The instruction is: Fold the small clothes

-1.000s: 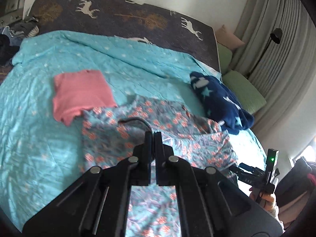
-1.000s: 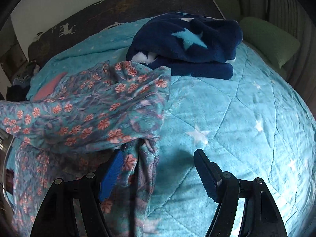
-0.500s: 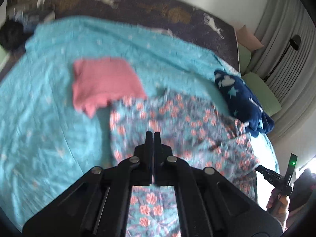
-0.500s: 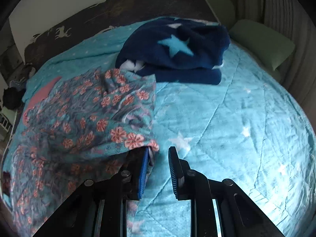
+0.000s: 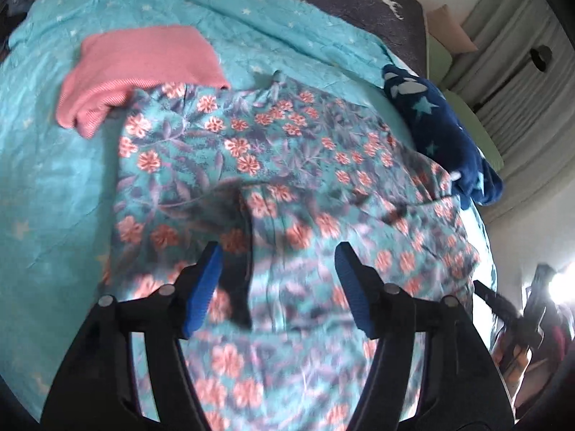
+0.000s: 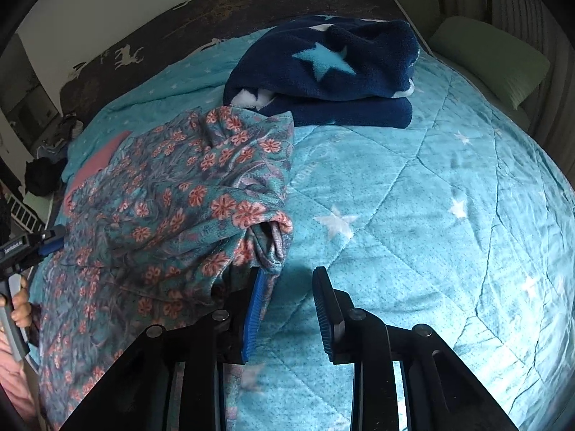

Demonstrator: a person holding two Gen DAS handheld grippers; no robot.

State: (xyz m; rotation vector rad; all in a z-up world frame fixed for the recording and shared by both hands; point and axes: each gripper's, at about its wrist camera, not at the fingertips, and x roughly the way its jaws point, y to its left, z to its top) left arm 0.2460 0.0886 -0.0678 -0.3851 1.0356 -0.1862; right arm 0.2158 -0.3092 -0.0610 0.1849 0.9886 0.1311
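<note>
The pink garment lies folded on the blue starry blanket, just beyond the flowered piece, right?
Not quite: the pink garment lies folded on the turquoise quilt, just beyond the flowered piece. The left wrist view shows it; the blue starry blanket sits apart.

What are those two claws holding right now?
Nothing: left gripper has just opened above the floral garment; right gripper gapes beside its cuff.

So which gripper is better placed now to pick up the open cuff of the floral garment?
The right gripper: the floral garment has its cuff just ahead of the open jaws. The left gripper hangs over the flat middle.
</note>
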